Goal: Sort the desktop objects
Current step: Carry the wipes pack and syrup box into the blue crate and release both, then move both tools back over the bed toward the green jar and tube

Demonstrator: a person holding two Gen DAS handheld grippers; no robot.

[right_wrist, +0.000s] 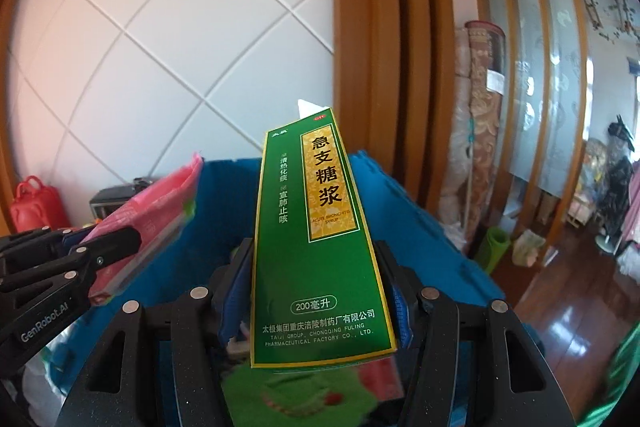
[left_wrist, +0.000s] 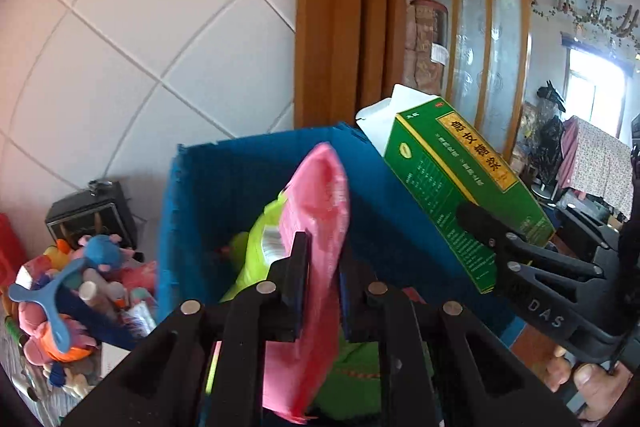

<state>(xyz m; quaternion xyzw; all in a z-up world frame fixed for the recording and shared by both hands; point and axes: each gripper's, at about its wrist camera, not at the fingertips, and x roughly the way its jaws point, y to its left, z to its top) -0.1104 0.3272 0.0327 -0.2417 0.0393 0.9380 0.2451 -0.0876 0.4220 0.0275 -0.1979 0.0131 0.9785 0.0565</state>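
Observation:
My left gripper (left_wrist: 322,283) is shut on a flat pink packet (left_wrist: 316,227) and holds it over the open blue bin (left_wrist: 208,195). My right gripper (right_wrist: 316,291) is shut on a tall green medicine box (right_wrist: 316,227) with yellow label, held upright above the same bin (right_wrist: 400,211). In the left wrist view the green box (left_wrist: 456,187) and right gripper (left_wrist: 492,243) hang over the bin's right side. In the right wrist view the pink packet (right_wrist: 156,219) and left gripper (right_wrist: 112,247) are at the left. A yellow-green packet (left_wrist: 260,239) lies inside the bin.
A heap of small toys (left_wrist: 72,291) lies left of the bin, with a black box (left_wrist: 92,215) behind it. A red container (right_wrist: 36,207) stands at the tiled wall. A wooden door frame (right_wrist: 380,27) rises behind the bin.

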